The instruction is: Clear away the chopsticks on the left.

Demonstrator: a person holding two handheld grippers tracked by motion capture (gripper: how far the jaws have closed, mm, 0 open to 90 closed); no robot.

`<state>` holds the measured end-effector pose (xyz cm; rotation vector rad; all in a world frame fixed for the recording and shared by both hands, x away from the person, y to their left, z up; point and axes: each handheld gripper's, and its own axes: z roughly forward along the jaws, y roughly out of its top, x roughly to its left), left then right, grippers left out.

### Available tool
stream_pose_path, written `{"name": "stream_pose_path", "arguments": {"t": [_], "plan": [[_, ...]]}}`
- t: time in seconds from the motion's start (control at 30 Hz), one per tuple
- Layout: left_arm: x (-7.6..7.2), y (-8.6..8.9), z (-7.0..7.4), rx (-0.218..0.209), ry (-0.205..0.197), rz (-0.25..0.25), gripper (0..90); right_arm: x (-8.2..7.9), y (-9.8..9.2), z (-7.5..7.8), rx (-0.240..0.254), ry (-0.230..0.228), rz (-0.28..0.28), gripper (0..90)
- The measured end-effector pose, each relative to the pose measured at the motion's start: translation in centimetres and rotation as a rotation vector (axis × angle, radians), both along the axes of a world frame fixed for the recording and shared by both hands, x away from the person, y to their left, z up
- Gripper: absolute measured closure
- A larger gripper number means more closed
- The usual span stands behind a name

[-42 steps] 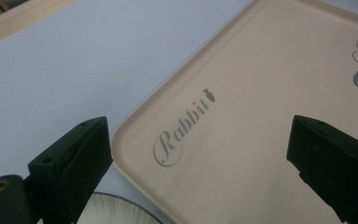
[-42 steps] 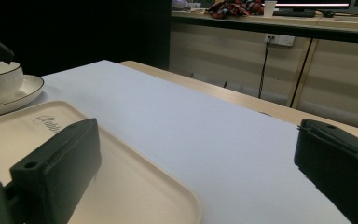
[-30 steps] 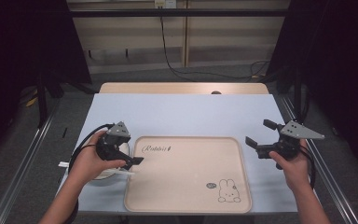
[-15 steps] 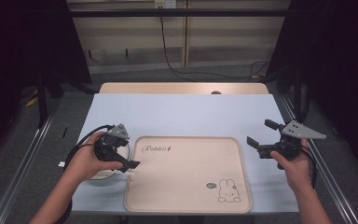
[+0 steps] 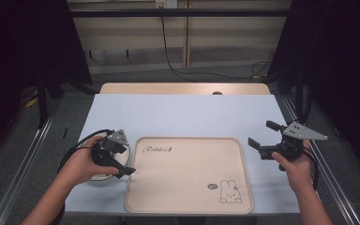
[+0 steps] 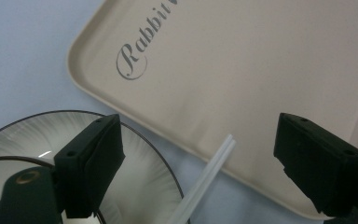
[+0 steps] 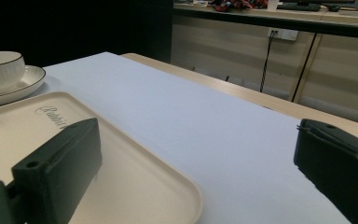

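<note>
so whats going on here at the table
A person sits at a table with a two-jaw gripper in each hand. The left gripper hovers over a white plate beside the beige rabbit tray. Its jaws have just been closing a little around a thin white stick that lies between them, untouched, with its tip over the tray's edge. The right gripper is held open above the table, right of the tray, holding nothing.

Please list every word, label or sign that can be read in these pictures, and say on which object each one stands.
"Rabbit": grey script lettering near the far left corner of the beige tray, clearest in the left gripper view.
A small round grey mark beside the rabbit drawing on the tray: too small to read.
No other text is readable.
</note>
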<state>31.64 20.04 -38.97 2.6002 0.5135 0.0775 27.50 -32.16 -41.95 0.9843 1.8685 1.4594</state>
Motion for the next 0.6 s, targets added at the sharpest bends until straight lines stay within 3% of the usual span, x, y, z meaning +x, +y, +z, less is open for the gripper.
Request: {"name": "stream_pose_path", "arguments": {"t": [0.23, 0.6], "plan": [[-0.03, 0.03, -0.35, 0.03, 0.014, -0.068, 23.3, 0.11, -0.04, -0.25, -0.009, 0.008, 0.002, 0.3], [-0.57, 0.66, -0.41, 0.032, 0.021, -0.102, 31.1, -0.02, -0.2, -0.3, -0.009, 0.019, -0.006, 0.3]]}}
